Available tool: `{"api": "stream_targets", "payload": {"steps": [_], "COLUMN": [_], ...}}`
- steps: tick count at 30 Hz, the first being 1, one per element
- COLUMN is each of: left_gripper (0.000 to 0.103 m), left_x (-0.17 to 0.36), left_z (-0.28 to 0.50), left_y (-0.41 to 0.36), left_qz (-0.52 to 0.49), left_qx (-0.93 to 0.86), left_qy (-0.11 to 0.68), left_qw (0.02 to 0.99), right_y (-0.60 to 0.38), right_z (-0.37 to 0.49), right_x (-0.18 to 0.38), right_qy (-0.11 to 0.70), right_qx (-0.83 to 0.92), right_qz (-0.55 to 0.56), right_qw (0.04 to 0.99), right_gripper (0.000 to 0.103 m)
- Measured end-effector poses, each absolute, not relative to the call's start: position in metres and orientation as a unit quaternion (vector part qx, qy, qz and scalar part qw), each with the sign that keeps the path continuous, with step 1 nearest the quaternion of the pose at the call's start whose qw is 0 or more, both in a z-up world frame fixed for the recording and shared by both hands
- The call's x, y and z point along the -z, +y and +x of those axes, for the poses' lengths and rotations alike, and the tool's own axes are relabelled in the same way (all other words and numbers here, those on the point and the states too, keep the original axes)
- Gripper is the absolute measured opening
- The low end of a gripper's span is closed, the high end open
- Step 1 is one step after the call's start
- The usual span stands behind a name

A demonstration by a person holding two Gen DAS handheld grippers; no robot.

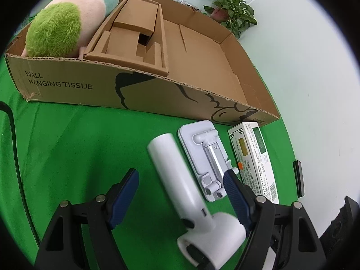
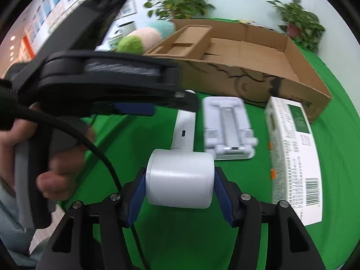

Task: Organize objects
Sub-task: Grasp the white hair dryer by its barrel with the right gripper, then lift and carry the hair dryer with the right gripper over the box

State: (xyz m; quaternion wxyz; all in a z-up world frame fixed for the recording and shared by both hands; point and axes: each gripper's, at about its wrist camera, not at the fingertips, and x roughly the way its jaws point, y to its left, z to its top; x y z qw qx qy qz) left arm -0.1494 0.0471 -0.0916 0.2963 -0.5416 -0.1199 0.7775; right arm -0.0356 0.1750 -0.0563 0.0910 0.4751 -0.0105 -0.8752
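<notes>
A white handheld device (image 1: 180,180) with a round head lies on the green cloth. My left gripper (image 1: 182,180) is open, its fingers on either side of the device's handle, not touching it. My right gripper (image 2: 178,185) has its blue pads against the device's round head (image 2: 180,177). The left gripper (image 2: 135,105) shows in the right wrist view, above the handle. A white folding stand (image 1: 207,157) and a white-and-green carton (image 1: 254,159) lie to the right. A wide cardboard box (image 1: 202,67) stands behind them.
A plush toy (image 1: 67,24) and a cardboard insert (image 1: 132,36) lie in the box's left part. Potted plants (image 1: 231,9) stand behind. The green cloth (image 1: 78,139) ends at a white floor on the right. A black cable (image 1: 13,146) runs on the left.
</notes>
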Motion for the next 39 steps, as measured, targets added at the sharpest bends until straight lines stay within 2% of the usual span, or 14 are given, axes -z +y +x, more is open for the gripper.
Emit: {"api": "stream_targets", "payload": {"steps": [1, 4, 10, 14, 15, 29, 39], "left_gripper": [0.075, 0.063, 0.058, 0.041, 0.040, 0.036, 0.033], "left_x": [0.093, 0.101, 0.100, 0.099, 0.099, 0.087, 0.057], "left_z": [-0.149, -0.150, -0.144, -0.140, -0.139, -0.128, -0.126], "left_y": [0.048, 0.054, 0.061, 0.060, 0.059, 0.054, 0.050], "left_qz": [-0.545, -0.565, -0.565, -0.561, -0.559, -0.569, -0.546], "left_qx": [-0.776, -0.763, -0.768, -0.782, -0.785, -0.785, -0.797], "left_qy": [-0.115, -0.104, -0.090, -0.073, -0.071, -0.064, -0.060], "left_qw": [0.296, 0.297, 0.288, 0.260, 0.257, 0.236, 0.252], "right_y": [0.173, 0.171, 0.177, 0.175, 0.175, 0.165, 0.170], "right_z": [-0.036, -0.036, -0.035, -0.035, -0.035, -0.028, -0.024], "right_x": [0.057, 0.057, 0.057, 0.059, 0.059, 0.061, 0.054], "right_qy": [-0.012, -0.021, -0.051, -0.048, -0.048, -0.008, -0.027], "right_qx": [0.875, 0.875, 0.873, 0.874, 0.874, 0.882, 0.889], "right_qz": [0.476, 0.476, 0.477, 0.474, 0.472, 0.458, 0.444], "right_qw": [0.094, 0.091, 0.093, 0.099, 0.100, 0.108, 0.105], "right_gripper": [0.056, 0.057, 0.055, 0.056, 0.056, 0.056, 0.056]}}
